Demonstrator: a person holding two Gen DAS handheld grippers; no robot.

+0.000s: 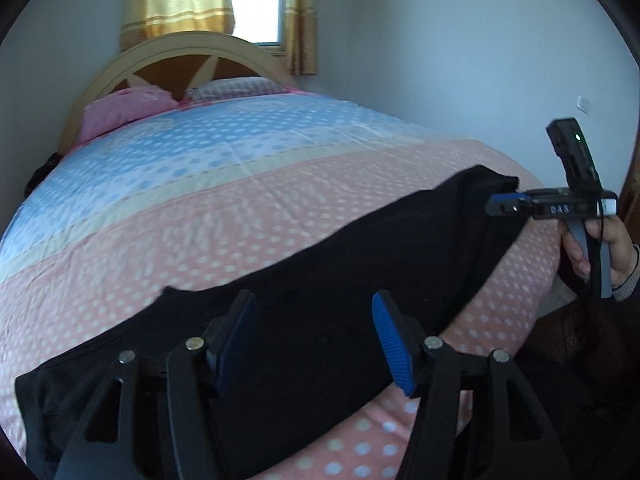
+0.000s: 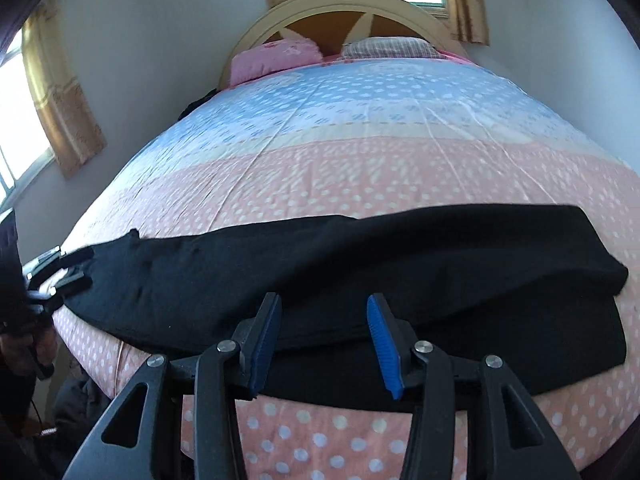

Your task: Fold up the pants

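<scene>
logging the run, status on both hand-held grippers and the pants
Left hand-held gripper open, over pants. Right hand-held gripper open, holding nothing. Black pants laid lengthwise across bed's near edge. Nothing in the way.

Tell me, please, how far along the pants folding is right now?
Early on. Done: the black pants lie lengthwise near the bed's front edge, apparently doubled leg over leg. In hand: nothing; the left gripper and right gripper are open above them. Left: folding them shorter.
</scene>
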